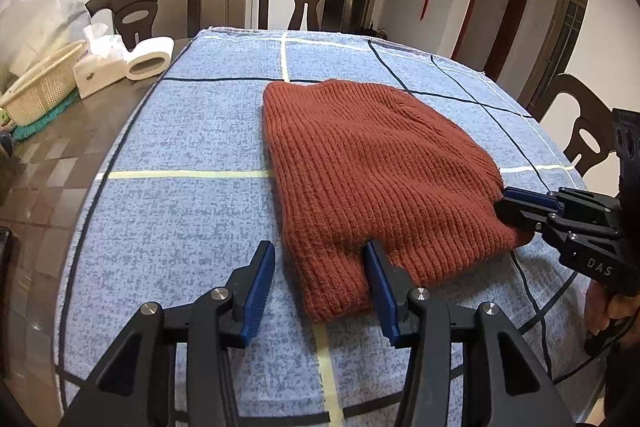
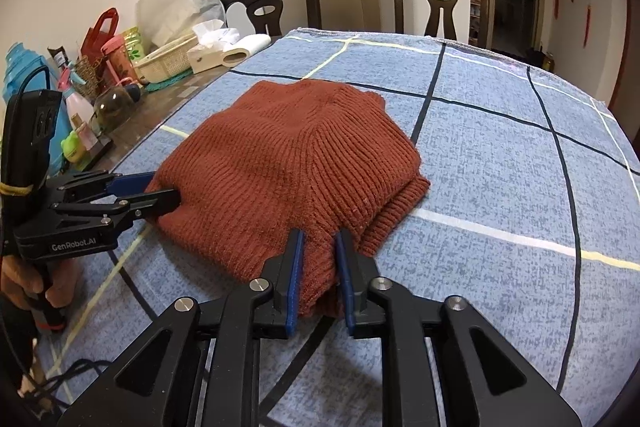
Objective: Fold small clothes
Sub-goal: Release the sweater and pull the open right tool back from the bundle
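A rust-red ribbed knit garment [image 1: 372, 163] lies flat on the blue checked tablecloth [image 1: 180, 131]; it also shows in the right wrist view [image 2: 288, 155]. My left gripper [image 1: 320, 267] is open, its jaws wide apart around the garment's near left corner, the right pad resting on the knit. In the right wrist view the left gripper [image 2: 160, 195] sits at the garment's left edge. My right gripper [image 2: 319, 247] is closed on a pinched fold of the garment's near edge. In the left wrist view the right gripper [image 1: 506, 205] meets the garment's right corner.
Dark wooden chairs [image 1: 306, 1] stand behind the table. At the left edge are a woven basket [image 1: 40, 87], a tissue box [image 1: 100, 65], a paper roll [image 1: 150, 59] and, in the right wrist view, bottles and jars [image 2: 80, 95].
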Motion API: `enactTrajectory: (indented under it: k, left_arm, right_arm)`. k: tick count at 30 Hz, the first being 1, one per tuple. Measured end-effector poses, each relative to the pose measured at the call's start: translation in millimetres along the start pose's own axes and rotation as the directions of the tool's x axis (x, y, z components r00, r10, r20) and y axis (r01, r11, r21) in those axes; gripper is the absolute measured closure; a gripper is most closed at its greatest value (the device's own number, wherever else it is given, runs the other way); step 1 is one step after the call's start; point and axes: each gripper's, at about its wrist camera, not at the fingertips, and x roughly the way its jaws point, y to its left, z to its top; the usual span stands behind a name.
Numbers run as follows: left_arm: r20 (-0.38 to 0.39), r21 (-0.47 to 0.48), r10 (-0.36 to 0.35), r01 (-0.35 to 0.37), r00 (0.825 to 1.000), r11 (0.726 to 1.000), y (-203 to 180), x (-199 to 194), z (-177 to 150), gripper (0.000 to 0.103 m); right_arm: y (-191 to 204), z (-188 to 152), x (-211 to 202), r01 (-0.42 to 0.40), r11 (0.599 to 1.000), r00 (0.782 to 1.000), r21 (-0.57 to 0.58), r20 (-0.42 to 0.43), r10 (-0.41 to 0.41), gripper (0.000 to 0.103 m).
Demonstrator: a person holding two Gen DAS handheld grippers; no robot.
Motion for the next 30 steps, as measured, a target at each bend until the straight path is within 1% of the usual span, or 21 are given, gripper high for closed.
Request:
enactTrajectory:
  k: [6,9,12,14,17,19,24,27,29,30]
  left_arm:
    - [0.013,0.016,0.023,-0.023,1.0,1.0,-4,-15,-7,0.053]
    - [0.015,0.025,0.025,-0.025,1.0,0.999,-5,-19,-9,0.053]
    - [0.013,0.023,0.031,-0.031,0.999,0.999,-4,-20,-11,0.053]
    - [0.021,0.02,0.034,-0.034,0.999,0.999,-3,-24,-12,0.053]
    - [0.037,0.031,0.055,-0.057,0.998,0.998,-4,-29,-13,0.053]
    - [0.028,0.031,0.056,-0.056,0.998,0.998,-3,-29,-15,0.053]
    - [-0.01,0.043,0.067,-0.067,0.998,0.997,-6,-23,-22,0.053]
    - [-0.03,0.048,0.078,-0.076,0.997,0.996,-8,-19,-26,0.053]
    - [-0.042,0.048,0.087,-0.085,0.995,0.995,-8,-17,-28,0.053]
    - [-0.048,0.048,0.092,-0.089,0.995,0.995,-8,-15,-29,0.053]
  right_arm:
    - [5,-7,-13,0.021,1.0,1.0,-0.004,0.0,-0.021,0.082]
    - [6,-10,-13,0.029,0.999,1.0,-0.02,-0.012,-0.029,0.082]
    - [4,-12,-10,0.028,1.0,0.999,-0.003,-0.031,-0.028,0.082]
    - [5,-11,-14,0.027,1.0,0.999,-0.002,-0.024,-0.028,0.082]
    - [9,-9,-24,0.03,0.999,1.0,-0.019,0.002,-0.03,0.082]
    - [12,-9,-25,0.036,0.999,0.999,-0.035,0.003,-0.036,0.082]
    - [13,-20,-20,0.042,0.998,0.998,-0.044,-0.043,-0.044,0.082]
    - [14,-25,-21,0.078,0.995,0.996,-0.062,-0.048,-0.081,0.081]
    - [14,-27,-23,0.098,0.993,0.994,-0.073,-0.047,-0.101,0.066]
    - [13,-28,-23,0.102,0.992,0.993,-0.073,-0.047,-0.105,0.055]
